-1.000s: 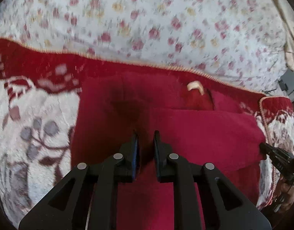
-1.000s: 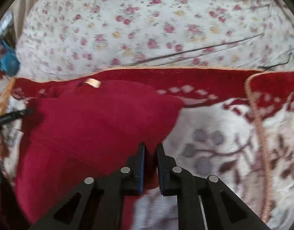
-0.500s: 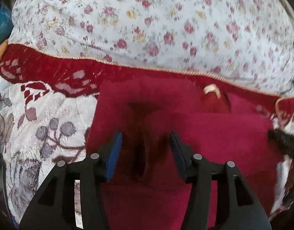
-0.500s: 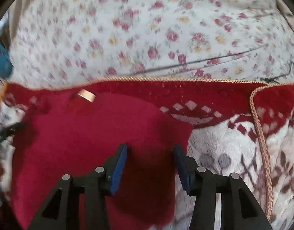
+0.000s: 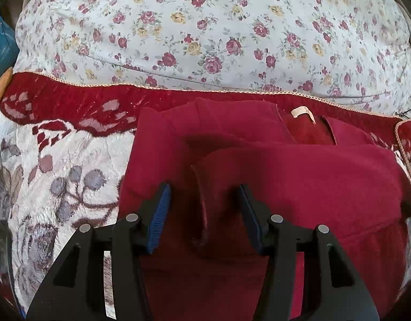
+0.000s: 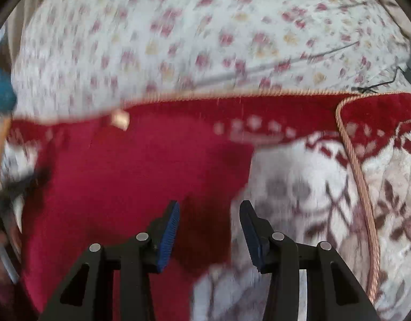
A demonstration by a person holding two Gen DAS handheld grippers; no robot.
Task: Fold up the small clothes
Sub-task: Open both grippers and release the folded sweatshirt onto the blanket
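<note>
A dark red garment point(image 5: 299, 182) lies folded over itself on a blanket, its pale neck label point(image 5: 301, 113) showing at the far edge. My left gripper point(image 5: 204, 190) hovers open over the garment. A raised ridge of red cloth point(image 5: 202, 214) stands between its blue pads without touching either. In the blurred right wrist view, the garment point(image 6: 130, 171) fills the left half, with the label point(image 6: 119, 119) at its top. My right gripper point(image 6: 210, 204) is open above the garment's right edge, its right finger over the blanket.
The garment rests on a plush red and white patterned blanket point(image 5: 58, 160) with a corded hem point(image 6: 358, 174). Behind it rises a white bedcover with small roses point(image 5: 205, 32). Something blue point(image 5: 2, 45) sits at the far left.
Both grippers were shut on the red cloth a second ago and have opened and let it go. The right view has shifted and is now blurred.
</note>
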